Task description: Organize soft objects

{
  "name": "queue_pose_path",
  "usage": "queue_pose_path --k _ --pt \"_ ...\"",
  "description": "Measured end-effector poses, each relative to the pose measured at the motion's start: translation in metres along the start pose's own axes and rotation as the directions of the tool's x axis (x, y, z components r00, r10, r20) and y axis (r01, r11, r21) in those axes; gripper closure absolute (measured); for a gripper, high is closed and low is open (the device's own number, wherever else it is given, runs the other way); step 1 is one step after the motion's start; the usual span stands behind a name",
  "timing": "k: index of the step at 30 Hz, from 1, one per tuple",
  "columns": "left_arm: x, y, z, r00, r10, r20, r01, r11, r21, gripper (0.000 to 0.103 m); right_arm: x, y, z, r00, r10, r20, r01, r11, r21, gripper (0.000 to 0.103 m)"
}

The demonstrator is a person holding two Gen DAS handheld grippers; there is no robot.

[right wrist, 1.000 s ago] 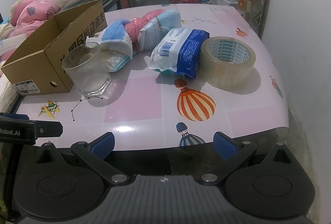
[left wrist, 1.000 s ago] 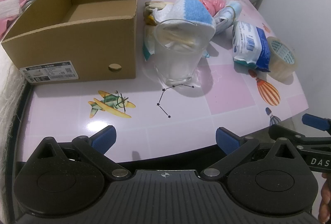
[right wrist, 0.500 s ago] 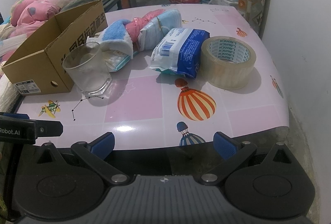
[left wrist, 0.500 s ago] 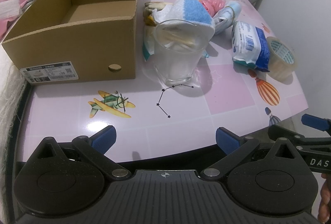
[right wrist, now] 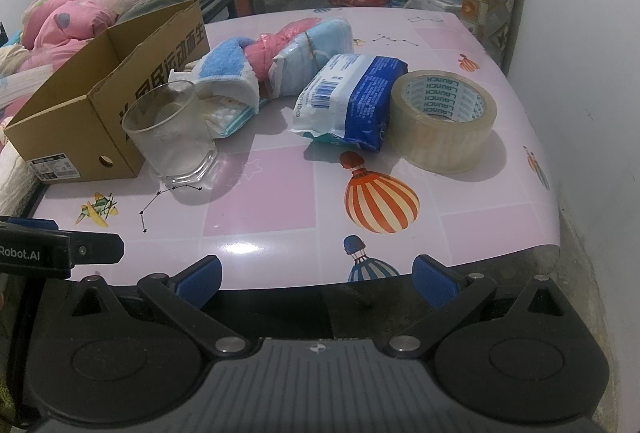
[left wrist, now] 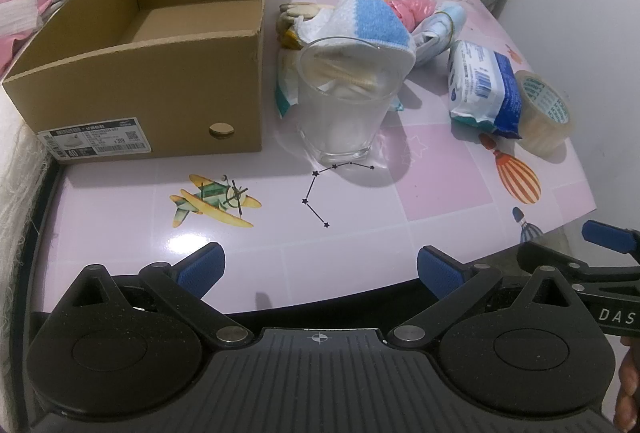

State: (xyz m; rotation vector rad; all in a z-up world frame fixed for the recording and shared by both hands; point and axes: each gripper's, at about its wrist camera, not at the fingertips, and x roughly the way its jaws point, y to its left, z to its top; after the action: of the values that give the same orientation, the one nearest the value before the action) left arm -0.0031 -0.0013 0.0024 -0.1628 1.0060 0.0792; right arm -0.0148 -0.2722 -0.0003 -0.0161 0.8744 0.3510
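Observation:
An open, empty cardboard box [left wrist: 160, 73] [right wrist: 100, 105] stands at the table's left. Beside it lies a heap of soft things: a blue-and-white cloth [left wrist: 372, 21] [right wrist: 224, 73], a pink bundle [left wrist: 408, 3] [right wrist: 280, 45], a light blue bundle [left wrist: 440, 29] [right wrist: 320, 41] and a blue-white tissue pack [left wrist: 484, 89] [right wrist: 352, 97]. My left gripper [left wrist: 320, 269] is open and empty at the table's near edge, far from the heap. My right gripper [right wrist: 316, 277] is open and empty at the near edge too.
A clear glass [left wrist: 344, 101] [right wrist: 172, 133] stands in front of the heap. A roll of clear tape [left wrist: 544, 113] [right wrist: 444, 121] sits at the right. A cotton-swab packet [right wrist: 228, 117] lies under the cloth. Bedding [right wrist: 60, 21] lies beyond the table [left wrist: 440, 193].

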Motion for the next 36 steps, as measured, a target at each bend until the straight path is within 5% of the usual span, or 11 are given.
queue_pose_path --k 36 --pt "-0.0005 0.0012 0.0002 1.000 -0.003 0.001 0.003 1.000 -0.001 0.000 -0.0021 0.0018 -0.0012 1.000 0.005 0.005 -0.005 1.000 -0.005 0.048"
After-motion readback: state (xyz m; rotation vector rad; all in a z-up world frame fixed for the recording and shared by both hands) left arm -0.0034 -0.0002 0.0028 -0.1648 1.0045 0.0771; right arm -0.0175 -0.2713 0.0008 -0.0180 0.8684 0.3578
